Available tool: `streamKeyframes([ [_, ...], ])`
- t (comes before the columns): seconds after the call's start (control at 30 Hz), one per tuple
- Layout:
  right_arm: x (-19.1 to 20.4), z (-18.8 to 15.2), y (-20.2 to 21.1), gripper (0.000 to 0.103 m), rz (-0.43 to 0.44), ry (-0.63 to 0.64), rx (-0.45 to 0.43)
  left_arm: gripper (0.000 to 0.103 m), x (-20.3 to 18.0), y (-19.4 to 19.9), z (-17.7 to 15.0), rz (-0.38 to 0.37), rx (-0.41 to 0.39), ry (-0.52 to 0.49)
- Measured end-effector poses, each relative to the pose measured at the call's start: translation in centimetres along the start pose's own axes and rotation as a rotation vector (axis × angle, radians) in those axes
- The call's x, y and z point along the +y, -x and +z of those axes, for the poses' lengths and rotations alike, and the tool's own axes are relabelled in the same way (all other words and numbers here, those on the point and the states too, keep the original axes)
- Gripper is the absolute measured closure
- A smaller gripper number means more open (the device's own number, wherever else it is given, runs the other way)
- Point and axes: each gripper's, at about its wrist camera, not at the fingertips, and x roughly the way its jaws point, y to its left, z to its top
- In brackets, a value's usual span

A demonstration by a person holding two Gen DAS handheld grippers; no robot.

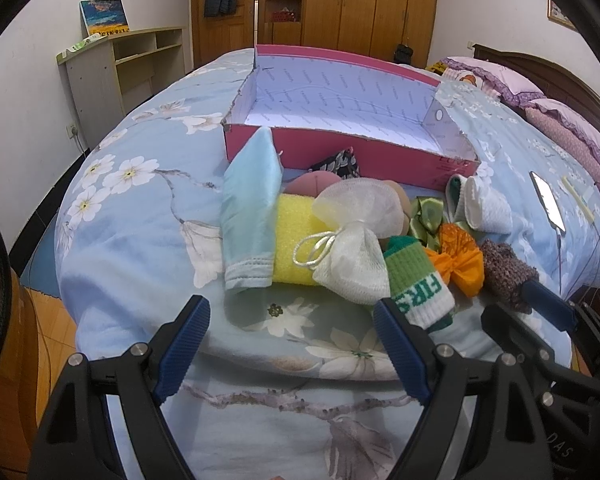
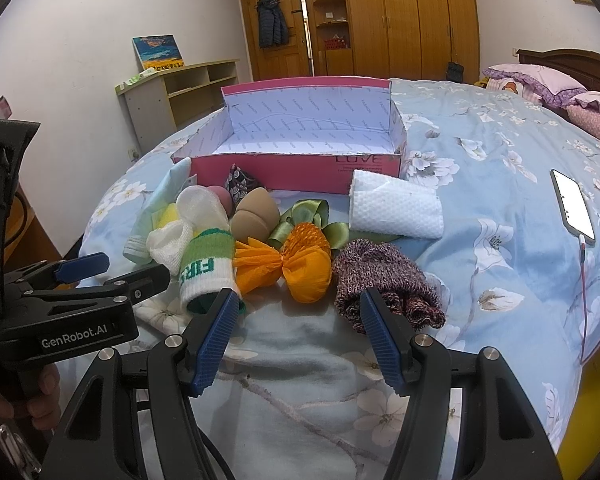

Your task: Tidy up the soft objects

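- The bed (image 2: 480,152), under a blue floral cover, carries everything.
- The pink box (image 2: 300,168) sits open beyond the pile, its inside apparently bare.
- The soft objects lie in a row between box and grippers: light blue cloth (image 1: 248,216), yellow sponge (image 1: 292,236), white mesh pouch (image 1: 352,252), green-and-white sock (image 2: 204,264), orange mesh bundle (image 2: 296,264), maroon knit piece (image 2: 384,276), white towel roll (image 2: 396,208).
- The left gripper (image 1: 292,344) stands wide open, holding nothing, the sock touching its right finger.
- The right gripper (image 2: 296,332) is likewise spread and empty, just before the orange bundle.
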Motion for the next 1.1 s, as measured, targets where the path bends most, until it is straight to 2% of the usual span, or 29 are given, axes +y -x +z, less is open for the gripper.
streamKeyframes([
  [0.53,-0.2,0.7,0.5,0.038,-0.002,0.005,-0.001,0.015,0.3,0.3,0.2,-0.008,-0.007,-0.012],
  [0.77,0.1,0.6,0.5,0.038,-0.009,0.037,-0.017,0.015,1.0,0.5,1.3,-0.008,-0.021,-0.019],
  [1.1,-1.5,2.3,0.5,0.038,-0.002,0.024,-0.001,0.015,2.6,0.2,3.4,0.001,-0.029,0.008],
])
